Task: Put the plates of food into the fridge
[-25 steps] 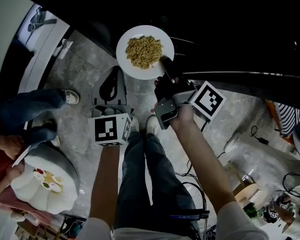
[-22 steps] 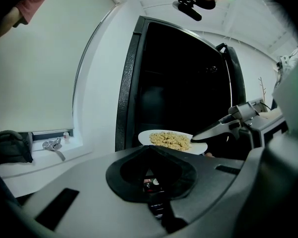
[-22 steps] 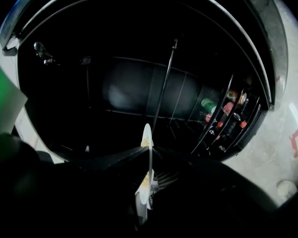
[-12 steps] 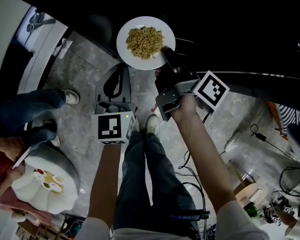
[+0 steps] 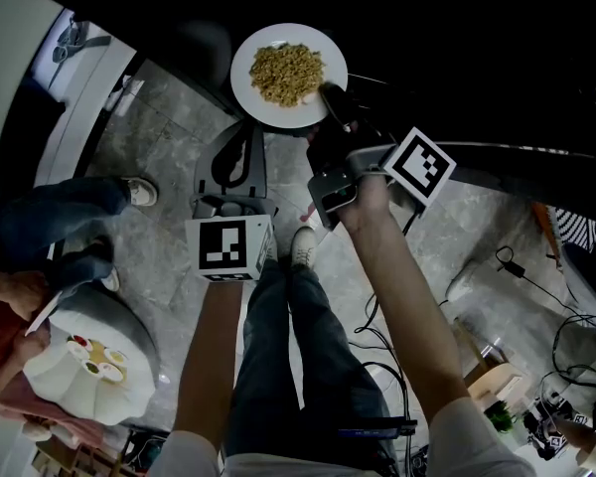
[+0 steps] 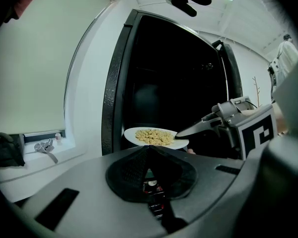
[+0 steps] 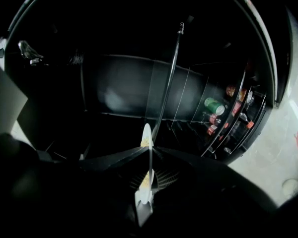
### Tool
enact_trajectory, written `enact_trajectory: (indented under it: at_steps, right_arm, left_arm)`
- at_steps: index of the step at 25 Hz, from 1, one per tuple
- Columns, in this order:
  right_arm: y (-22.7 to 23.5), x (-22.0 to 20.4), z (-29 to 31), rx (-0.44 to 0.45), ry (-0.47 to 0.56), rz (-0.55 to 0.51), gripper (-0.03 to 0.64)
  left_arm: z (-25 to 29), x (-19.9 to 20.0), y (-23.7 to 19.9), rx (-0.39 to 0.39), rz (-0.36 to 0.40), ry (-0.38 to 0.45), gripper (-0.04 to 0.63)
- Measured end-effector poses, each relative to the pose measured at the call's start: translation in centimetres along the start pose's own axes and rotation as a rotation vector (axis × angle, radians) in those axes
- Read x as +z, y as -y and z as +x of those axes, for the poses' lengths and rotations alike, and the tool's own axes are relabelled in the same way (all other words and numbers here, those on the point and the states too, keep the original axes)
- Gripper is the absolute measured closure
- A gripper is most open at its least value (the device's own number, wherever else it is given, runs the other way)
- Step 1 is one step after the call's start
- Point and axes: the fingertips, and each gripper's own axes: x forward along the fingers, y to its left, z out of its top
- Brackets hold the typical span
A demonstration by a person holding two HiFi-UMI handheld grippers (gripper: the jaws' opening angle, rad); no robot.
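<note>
Head view: my right hand-held gripper (image 5: 331, 101) clamps the plate (image 5: 248, 97) before the fridge (image 6: 179, 83). Left hand-held gripper (image 6: 149, 150) closed, empty.

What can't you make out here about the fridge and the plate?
- Fridge interior: head view, darkness hides its shelves.
- Plate: right gripper view shows it edge-on in the right gripper; food nearly hidden.
- Door-shelf cans: right gripper view, too small and dim to read.
</note>
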Motion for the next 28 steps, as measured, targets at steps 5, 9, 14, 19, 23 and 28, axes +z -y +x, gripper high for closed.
enact_trajectory:
  at_steps: [5, 9, 14, 19, 23, 28]
  right_arm:
    - [0.2, 0.0, 0.2, 0.004, 0.008, 0.017, 0.598]
    - [0.3, 0.2, 0.4, 0.003, 0.018, 0.022, 0.598]
    - [0.6, 0.4, 0.7, 0.002, 0.024, 0.018, 0.598]
    - [0.4, 0.6, 0.7, 0.007, 0.031, 0.012, 0.598]
    - [-0.3, 1.2, 1.5, 0.011, 0.03, 0.013, 0.598]
    - [-1.4, 2.0, 2.5, 0.007, 0.025, 0.035, 0.597]
  left_arm:
    - [-0.2, -0.1, 0.9, -0.021, 0.016, -0.001, 0.589]
    - [-0.1, -0.2, 2.4, -0.055, 0.044, -0.007, 0.589]
    - [0.4, -0.4, 3.4, -0.072, 0.045, -0.016, 0.589]
    - [0.6, -0.1, 4.3, -0.088, 0.049, -0.015, 0.589]
    - [1.6, 0.6, 4.5, -0.097, 0.047, -0.004, 0.589]
    - [3.3, 2.0, 4.6, -0.105, 0.041, -0.001, 0.589]
